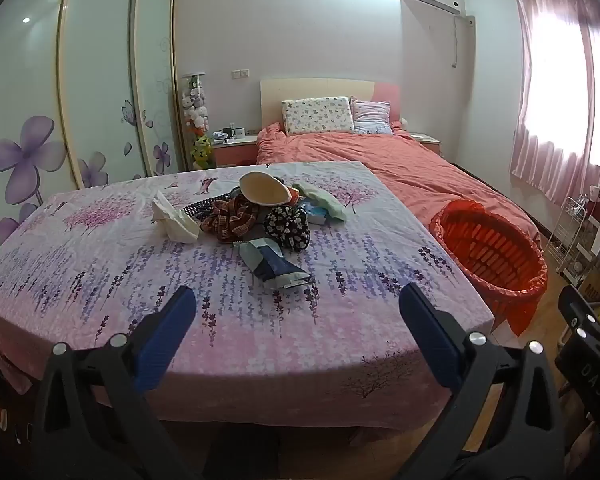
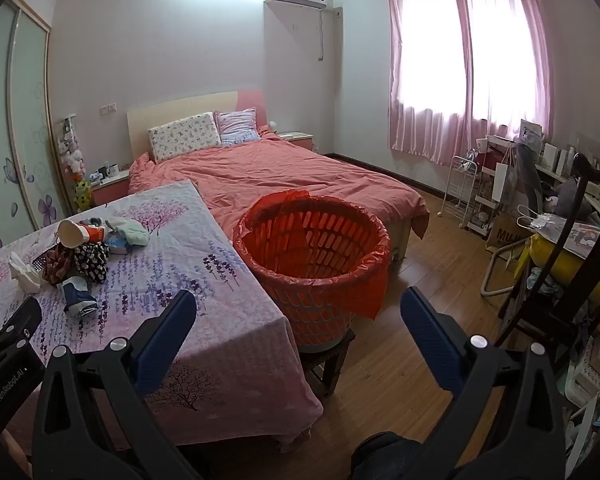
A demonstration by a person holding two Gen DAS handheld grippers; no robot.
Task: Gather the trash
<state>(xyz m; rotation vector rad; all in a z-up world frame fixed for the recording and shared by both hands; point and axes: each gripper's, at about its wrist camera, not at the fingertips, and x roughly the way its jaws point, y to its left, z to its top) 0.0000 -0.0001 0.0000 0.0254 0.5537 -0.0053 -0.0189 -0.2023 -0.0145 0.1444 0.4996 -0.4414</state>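
A heap of trash lies mid-table on the floral cloth [image 1: 100, 272]: a paper cup [image 1: 263, 189] on its side, crumpled white tissue [image 1: 173, 221], a blue-white wrapper [image 1: 278, 266], with plaid [image 1: 232, 218] and flowered [image 1: 288, 226] cloth bundles among them. An orange basket [image 1: 490, 246] lined with a red bag stands off the table's right edge, on a dark stool in the right wrist view [image 2: 312, 256]. My left gripper [image 1: 298, 300] is open near the table's front edge, short of the wrapper. My right gripper [image 2: 298, 302] is open in front of the basket, holding nothing. The cup [image 2: 74, 234] and wrapper [image 2: 78, 294] lie to its left.
A bed with a salmon cover [image 2: 280, 176] stands behind the table. A wardrobe with flower prints [image 1: 80, 100] lines the left wall. Racks, bags and a dark chair [image 2: 560, 272] crowd the right wall. Bare wooden floor [image 2: 420, 280] lies between basket and chair.
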